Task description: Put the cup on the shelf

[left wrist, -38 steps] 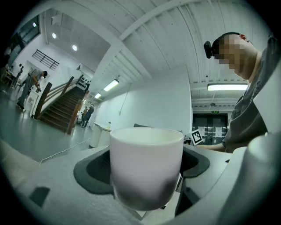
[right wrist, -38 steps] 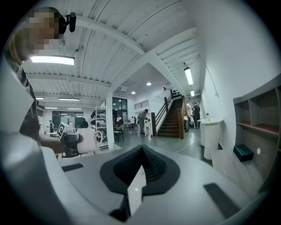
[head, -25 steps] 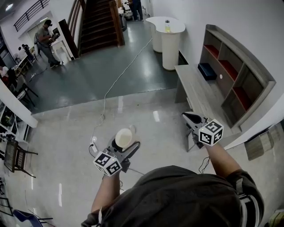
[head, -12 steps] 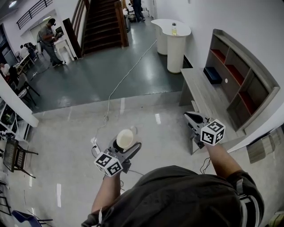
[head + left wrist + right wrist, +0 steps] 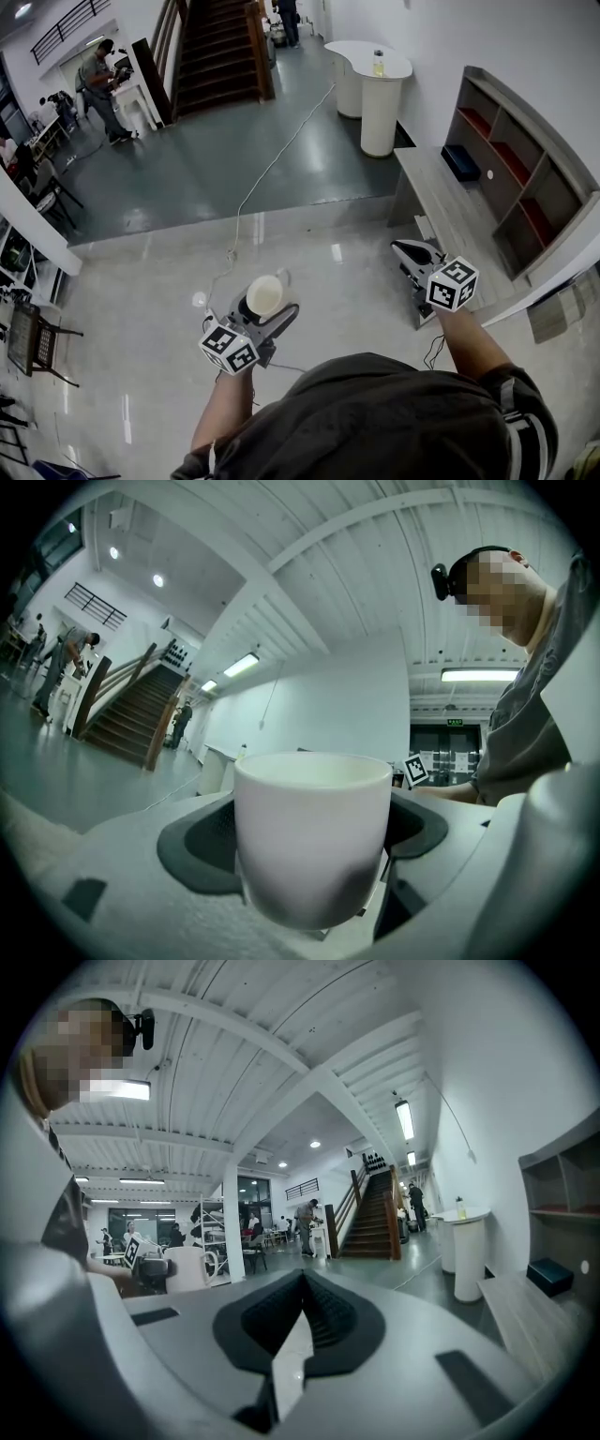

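Left tool (image 5: 266, 304) is still clamping the white cup (image 5: 263, 292), carrying it upright above the floor. The shelf (image 5: 542, 120) and its tabletop (image 5: 446, 212) are sliding closer on the right. Right tool (image 5: 406, 249) is riding closed and empty. The approach is progressing, with placing not yet begun.

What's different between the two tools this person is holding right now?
The left tool is clamped on a white cup; the right tool is shut on nothing. The left tool hangs over open floor, while the right tool is nearer the wooden shelf. Both are grey and each carries a marker cube.
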The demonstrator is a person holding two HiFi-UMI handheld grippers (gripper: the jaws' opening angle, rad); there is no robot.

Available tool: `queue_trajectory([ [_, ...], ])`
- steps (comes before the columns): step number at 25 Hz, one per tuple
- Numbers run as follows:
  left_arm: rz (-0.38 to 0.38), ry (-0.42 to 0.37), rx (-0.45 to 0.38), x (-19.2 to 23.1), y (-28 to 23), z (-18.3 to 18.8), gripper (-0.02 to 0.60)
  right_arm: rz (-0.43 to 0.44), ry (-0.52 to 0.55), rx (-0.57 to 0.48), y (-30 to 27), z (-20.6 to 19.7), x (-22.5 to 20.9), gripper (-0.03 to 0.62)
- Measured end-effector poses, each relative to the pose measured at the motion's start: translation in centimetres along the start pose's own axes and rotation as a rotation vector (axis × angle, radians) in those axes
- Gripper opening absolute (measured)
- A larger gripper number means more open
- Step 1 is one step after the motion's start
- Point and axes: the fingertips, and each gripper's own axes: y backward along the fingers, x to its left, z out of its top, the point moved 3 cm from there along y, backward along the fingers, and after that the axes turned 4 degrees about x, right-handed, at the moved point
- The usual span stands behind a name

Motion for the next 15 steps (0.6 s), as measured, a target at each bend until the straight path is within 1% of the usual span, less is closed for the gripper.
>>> queue_trajectory([
  [3,0.01,0.012,0.003,1.7,-0.8,0.0,0.439,-0.001,-0.016,0.012,-1.0,-0.5,-1.2,-0.008],
  [7,0.023,0.025,0.012,2.9,-4.1,-0.3,0.439,0.007,-0.046,0.013,-1.8,-1.2,-5.1,-0.008],
  [11,0.05,0.022,0.02,3.4,-9.7,-0.7,0.439,0.046,-0.062,0.006,-2.6,-1.5,-11.2,-0.008],
  [13,0.072,0.016,0.011,3.7,-13.4,-0.5,0.439,0.075,-0.05,0.004,-3.1,-1.0,-14.8,-0.008],
  [15,0.094,0.03,-0.01,3.8,-17.5,0.0,0.439,0.1,-0.041,0.005,-3.4,-0.2,-18.9,-0.008],
])
